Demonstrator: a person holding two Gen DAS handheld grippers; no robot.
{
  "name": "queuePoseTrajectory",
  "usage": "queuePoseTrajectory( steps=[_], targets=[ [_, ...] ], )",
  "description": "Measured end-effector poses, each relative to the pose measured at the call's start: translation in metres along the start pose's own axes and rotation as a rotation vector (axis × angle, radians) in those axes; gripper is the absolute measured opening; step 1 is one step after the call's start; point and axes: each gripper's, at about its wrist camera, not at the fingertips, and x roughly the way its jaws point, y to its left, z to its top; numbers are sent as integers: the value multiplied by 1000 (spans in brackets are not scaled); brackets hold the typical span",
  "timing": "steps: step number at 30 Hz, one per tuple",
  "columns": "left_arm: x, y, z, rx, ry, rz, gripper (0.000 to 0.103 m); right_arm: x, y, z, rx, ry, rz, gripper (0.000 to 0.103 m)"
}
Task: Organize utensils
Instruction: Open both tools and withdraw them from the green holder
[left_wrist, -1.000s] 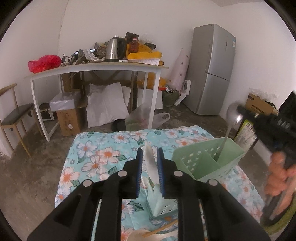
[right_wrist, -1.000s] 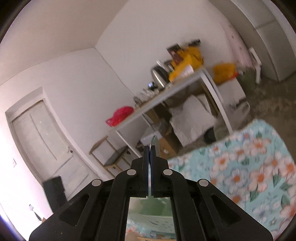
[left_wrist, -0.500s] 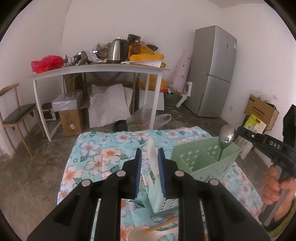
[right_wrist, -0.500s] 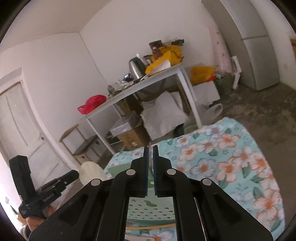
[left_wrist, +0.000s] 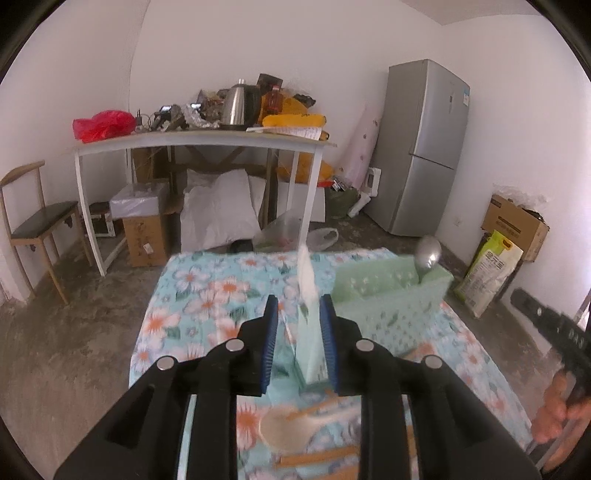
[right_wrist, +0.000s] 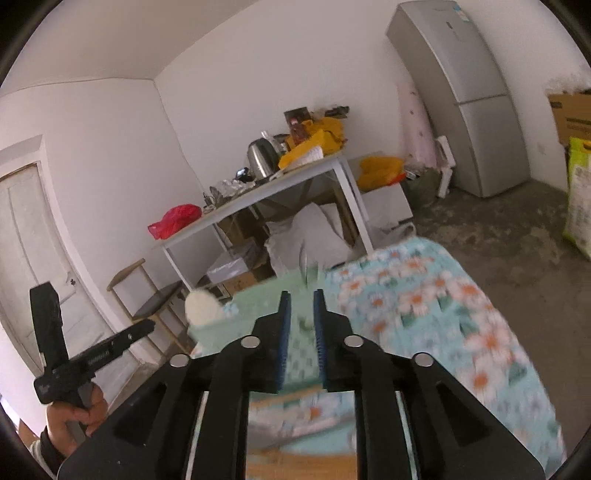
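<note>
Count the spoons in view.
3: a metal spoon standing in the green caddy, a pale spoon upright between the opening jaws of the left hand-held gripper, a cream spoon lying on the floral cloth. Others may be hidden.

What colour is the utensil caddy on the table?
Pale mint green, with small white cut-out shapes in its walls. The utensil caddy shows best in the left wrist view.

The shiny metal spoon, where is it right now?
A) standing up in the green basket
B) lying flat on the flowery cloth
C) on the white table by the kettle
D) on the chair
A: in the left wrist view the metal spoon stands bowl-up at the far right corner of the green basket, poking above its rim.
</note>
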Motion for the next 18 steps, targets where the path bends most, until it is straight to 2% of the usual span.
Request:
queuePoseTrajectory(
  steps=[5, 10, 16, 18],
  targets=[
    [-23, 1, -26, -18, 29, -10, 23, -14, 6, -42, 35, 92, -6, 30],
    [-43, 2, -53, -37, 45, 6, 24, -16, 20, -69, -26, 188, -33, 37],
    [-54, 8, -80, -66, 75, 37, 27, -22, 30, -83, -85, 213, -55, 55],
    [-57, 11, -87, -72, 83, 50, 30, -22, 32, -85, -106, 219, -66, 58]
  ],
)
